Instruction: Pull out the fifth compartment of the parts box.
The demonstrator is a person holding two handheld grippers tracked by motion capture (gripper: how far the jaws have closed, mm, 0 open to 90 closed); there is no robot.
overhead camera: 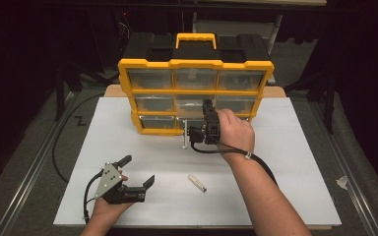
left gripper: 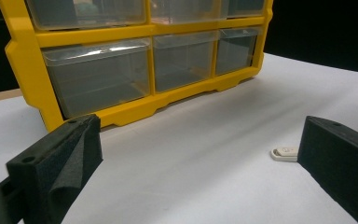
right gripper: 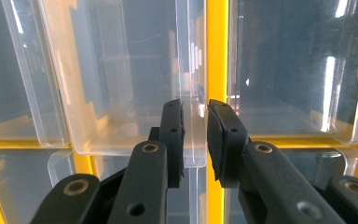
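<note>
Black foam-lined jaws of the left gripper (overhead camera: 138, 172) are spread wide, empty, near a small white stick (overhead camera: 197, 183). Further right, the right gripper (right gripper: 196, 140) is nearly closed on a clear drawer (right gripper: 135, 84) lip in the yellow organizer (overhead camera: 195, 64); thin, slippery plastic is best pinched at that lip.
</note>
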